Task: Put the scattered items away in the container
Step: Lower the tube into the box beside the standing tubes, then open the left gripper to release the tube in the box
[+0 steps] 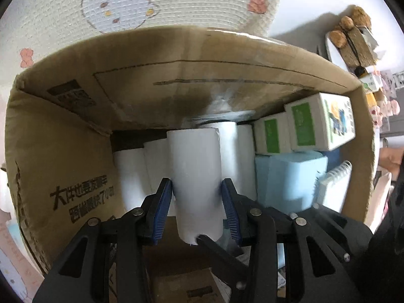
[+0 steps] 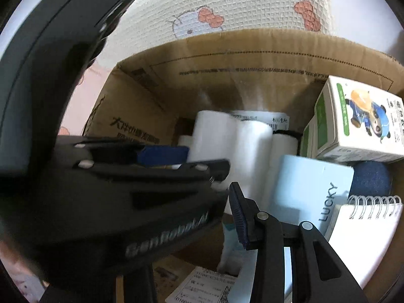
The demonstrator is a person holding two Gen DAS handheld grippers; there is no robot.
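My left gripper (image 1: 197, 192) is shut on a white paper roll (image 1: 195, 174) and holds it upright inside the brown cardboard box (image 1: 63, 156), above other white rolls (image 1: 131, 174). In the right wrist view the left gripper's black body (image 2: 121, 197) fills the left half and hides my right gripper's left finger. Only the right finger (image 2: 240, 217) with its blue pad shows, so the right gripper's state is unclear. The white rolls (image 2: 227, 141) stand at the box's middle.
The box also holds white-and-green cartons (image 1: 318, 123), a light blue "LUCKY" box (image 2: 308, 192), a dark blue round thing (image 2: 371, 179) and a spiral notepad (image 2: 363, 229). A Hello Kitty cloth (image 1: 151, 2) hangs behind. A shelf with a plush bear (image 1: 351, 30) is at the right.
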